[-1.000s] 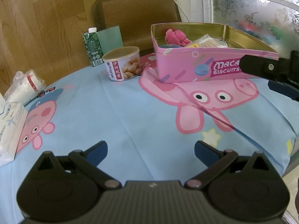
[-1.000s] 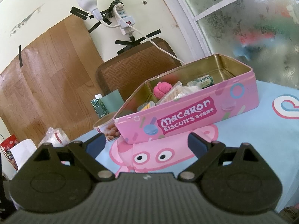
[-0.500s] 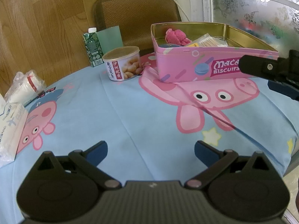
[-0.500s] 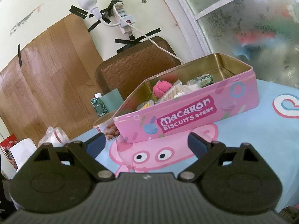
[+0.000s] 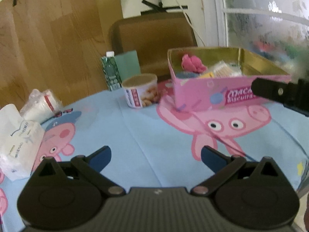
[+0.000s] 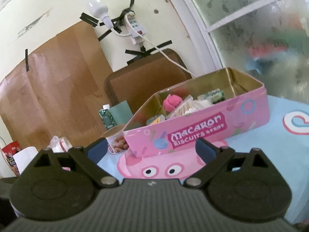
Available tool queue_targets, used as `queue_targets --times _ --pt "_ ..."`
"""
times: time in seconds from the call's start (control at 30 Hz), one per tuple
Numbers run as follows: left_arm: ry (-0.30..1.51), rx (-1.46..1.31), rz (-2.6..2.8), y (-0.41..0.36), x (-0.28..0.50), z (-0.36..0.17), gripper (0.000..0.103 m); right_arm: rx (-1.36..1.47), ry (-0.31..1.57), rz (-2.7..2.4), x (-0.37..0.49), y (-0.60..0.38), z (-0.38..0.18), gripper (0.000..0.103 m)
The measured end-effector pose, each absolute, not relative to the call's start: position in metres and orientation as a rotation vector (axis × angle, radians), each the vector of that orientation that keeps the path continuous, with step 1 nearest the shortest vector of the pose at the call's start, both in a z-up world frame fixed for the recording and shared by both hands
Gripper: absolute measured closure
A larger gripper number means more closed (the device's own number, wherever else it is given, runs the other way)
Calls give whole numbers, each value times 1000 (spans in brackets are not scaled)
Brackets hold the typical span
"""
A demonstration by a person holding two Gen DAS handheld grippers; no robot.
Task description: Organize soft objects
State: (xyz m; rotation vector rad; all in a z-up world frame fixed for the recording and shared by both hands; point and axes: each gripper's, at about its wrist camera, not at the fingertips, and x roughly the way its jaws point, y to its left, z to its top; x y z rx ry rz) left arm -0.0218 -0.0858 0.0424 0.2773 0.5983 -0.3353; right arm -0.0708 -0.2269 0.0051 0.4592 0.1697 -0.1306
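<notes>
Blue cartoon tablecloth [image 5: 154, 135] carries a pink biscuit tin [image 5: 222, 89] at one o'clock. Left gripper [image 5: 156, 155] and right gripper [image 6: 150, 147] both gape wide, empty.

soft daylight enters through the frosted patterned window pane [image 6: 270, 29], leaving the room evenly bright with faint shadows. both views are motion-blurred, strongest toward the right edge, where the window's colours smear. fisheye distortion bends the white window frame [image 5: 218, 19] and darkens the corners. the gold inside of the pink biscuit tin [image 6: 212, 89] gleams mildly.
</notes>
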Motion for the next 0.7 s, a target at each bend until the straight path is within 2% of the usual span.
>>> queue_targets --times 0.07,0.27,0.7 --pt "593 261 -336 -83 -21 46 0 453 154 -140 -72 -227 6 0" --pt "560 256 -301 -81 -23 53 0 445 100 -168 -77 -225 8 0" --pt "527 290 -286 -83 -33 56 0 446 103 -161 -78 -222 9 0"
